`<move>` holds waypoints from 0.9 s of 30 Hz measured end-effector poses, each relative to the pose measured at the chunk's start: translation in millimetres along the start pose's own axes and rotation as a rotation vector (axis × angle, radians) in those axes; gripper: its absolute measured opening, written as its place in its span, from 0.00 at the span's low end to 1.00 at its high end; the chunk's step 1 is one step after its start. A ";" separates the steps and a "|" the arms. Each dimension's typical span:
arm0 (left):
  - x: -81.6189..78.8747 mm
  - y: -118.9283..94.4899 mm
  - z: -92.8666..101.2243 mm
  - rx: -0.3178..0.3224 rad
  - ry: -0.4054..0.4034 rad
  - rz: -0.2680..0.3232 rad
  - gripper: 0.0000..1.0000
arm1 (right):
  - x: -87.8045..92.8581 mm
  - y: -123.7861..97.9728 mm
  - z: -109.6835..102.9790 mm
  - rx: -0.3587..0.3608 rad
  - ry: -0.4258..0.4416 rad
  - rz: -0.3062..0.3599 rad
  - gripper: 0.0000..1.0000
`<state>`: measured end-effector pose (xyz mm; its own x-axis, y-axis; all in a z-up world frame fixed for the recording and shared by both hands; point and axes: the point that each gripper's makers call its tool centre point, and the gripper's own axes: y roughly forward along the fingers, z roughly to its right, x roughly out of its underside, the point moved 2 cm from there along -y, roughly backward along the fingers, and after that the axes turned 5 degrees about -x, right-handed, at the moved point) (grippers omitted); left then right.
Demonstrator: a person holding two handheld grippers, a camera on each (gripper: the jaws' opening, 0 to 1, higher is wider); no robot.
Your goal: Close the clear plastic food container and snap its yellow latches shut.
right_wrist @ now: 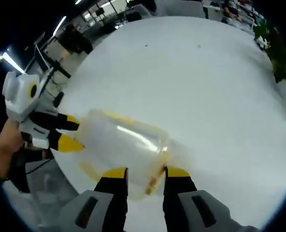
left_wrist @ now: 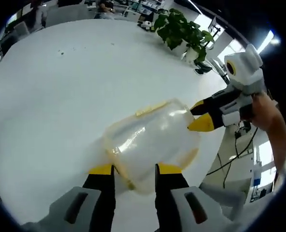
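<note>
A clear plastic container (left_wrist: 152, 135) with yellow latches lies on the white round table (left_wrist: 60, 96), close to its edge. My left gripper (left_wrist: 134, 169) is shut on the container's near end, with a yellow latch (left_wrist: 127, 180) between its jaws. My right gripper (left_wrist: 197, 116) comes in from the right, its yellow tips closed on the container's far end. In the right gripper view the container (right_wrist: 123, 140) is blurred, and my right gripper (right_wrist: 146, 172) pinches its end at a yellow latch (right_wrist: 155, 181). My left gripper (right_wrist: 75, 132) holds the opposite end there.
A potted plant (left_wrist: 181, 31) stands at the table's far side. The table's edge runs just past the container, with floor, cables and office desks beyond. A person's hand (left_wrist: 268, 116) holds the right gripper. Wide bare tabletop (right_wrist: 205, 87) stretches behind the container.
</note>
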<state>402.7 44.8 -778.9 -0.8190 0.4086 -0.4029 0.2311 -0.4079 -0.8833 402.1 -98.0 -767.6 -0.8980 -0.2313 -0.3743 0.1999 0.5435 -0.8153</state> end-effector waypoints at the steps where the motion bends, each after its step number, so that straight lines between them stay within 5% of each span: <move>1: 0.9 0.5 5.4 0.006 0.010 -0.015 0.28 | 2.0 -6.0 5.3 0.050 0.052 -0.027 0.21; 27: 8.1 -9.3 11.0 0.051 -0.011 0.029 0.32 | 14.9 -12.6 15.0 0.108 -0.078 0.011 0.30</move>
<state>388.1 42.9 -771.3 -0.8181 0.3868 -0.4257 0.2284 -0.4609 -0.8576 392.2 -120.5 -769.5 -0.8632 -0.2903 -0.4131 0.2540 0.4574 -0.8522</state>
